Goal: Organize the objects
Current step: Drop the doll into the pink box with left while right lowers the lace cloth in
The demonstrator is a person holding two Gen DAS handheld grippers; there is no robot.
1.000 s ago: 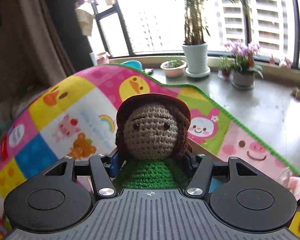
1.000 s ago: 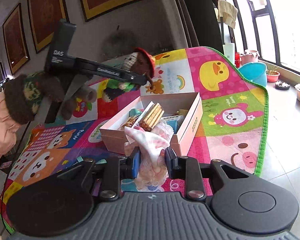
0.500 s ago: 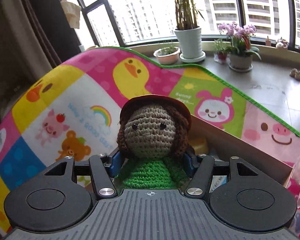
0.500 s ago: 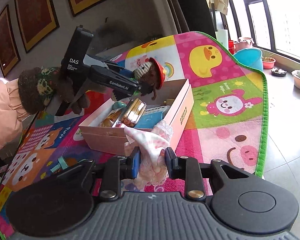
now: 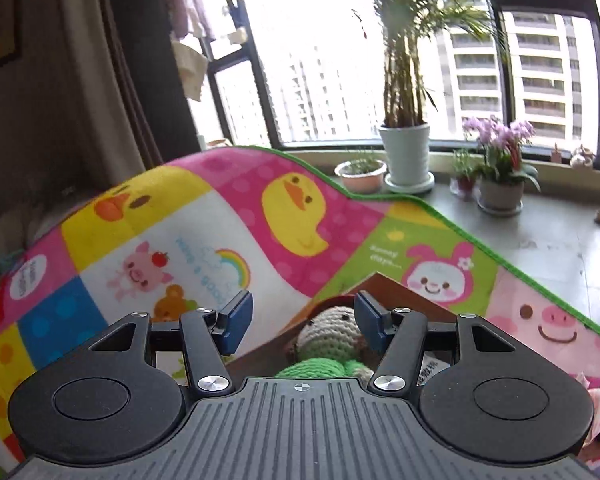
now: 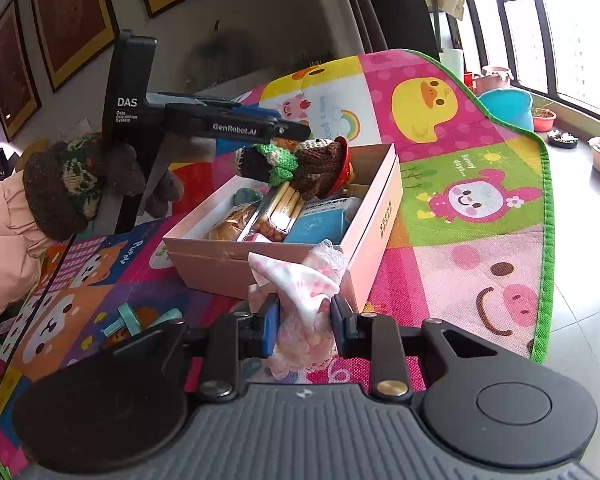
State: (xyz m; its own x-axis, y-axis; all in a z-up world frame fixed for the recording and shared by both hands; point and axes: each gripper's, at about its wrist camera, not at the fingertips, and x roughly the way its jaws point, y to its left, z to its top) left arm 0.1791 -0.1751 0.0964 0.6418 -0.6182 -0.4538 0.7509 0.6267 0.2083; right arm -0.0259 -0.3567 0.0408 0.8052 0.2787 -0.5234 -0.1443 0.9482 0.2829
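Observation:
A crocheted doll [image 5: 332,340] with brown hair, a red hat and a green top lies tilted over the open pink box [image 6: 380,216], just under my left gripper [image 5: 302,316]. That gripper's jaws are closing a little, but the left pad stands clear of the doll and only the right pad is near its head. From the right wrist view the doll [image 6: 300,160] lies sideways above the snacks in the box, below the left gripper [image 6: 296,132]. My right gripper [image 6: 305,320] is shut on a pink-patterned white cloth [image 6: 300,280], held at the box's near end.
The box stands on a colourful animal play mat [image 6: 460,128] whose far side curves upward. A person's gloved hand [image 6: 64,188] holds the left gripper. Small teal pieces [image 6: 140,320] lie on the mat at near left. Potted plants [image 5: 406,156] line the window; a blue tub [image 6: 504,104] stands behind the mat.
The doll has slipped down from between the left pads and tipped sideways over the box. The left gripper moved over the box. The right gripper came closer to the box with the cloth.

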